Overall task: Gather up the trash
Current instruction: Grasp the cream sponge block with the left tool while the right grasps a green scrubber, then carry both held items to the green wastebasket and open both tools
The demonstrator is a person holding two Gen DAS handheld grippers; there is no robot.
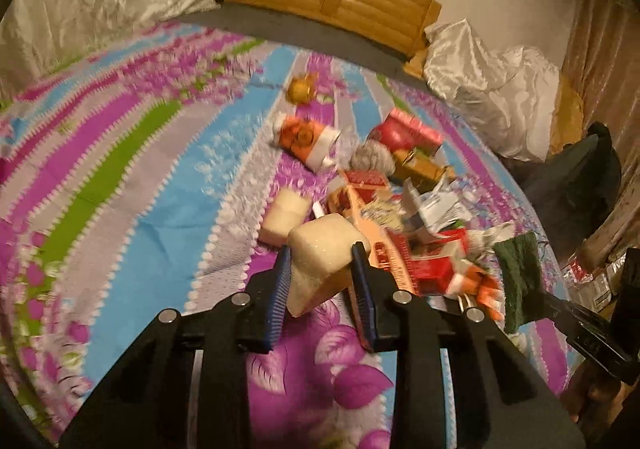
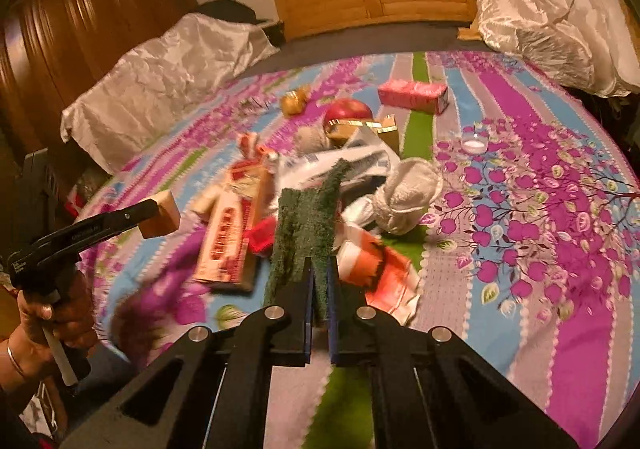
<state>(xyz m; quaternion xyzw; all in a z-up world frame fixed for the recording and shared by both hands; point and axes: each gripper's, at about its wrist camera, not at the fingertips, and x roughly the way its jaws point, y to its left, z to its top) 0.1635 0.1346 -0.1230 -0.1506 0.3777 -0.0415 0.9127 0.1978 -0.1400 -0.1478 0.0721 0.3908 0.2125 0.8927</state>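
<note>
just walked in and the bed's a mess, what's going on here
A person is collecting trash from a bed with tongs in each hand. The left tongs grip a pale yellow sponge block, and the right tongs are shut on a dark green scouring pad. Both are held above the floral bedsheet. A pile of wrappers and boxes, a second sponge and a red apple remain on it.

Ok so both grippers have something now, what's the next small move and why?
Probably lift both clear of the pile: the left gripper pinches the pale yellow sponge block, and the right gripper is shut on the dark green scouring pad.
</note>
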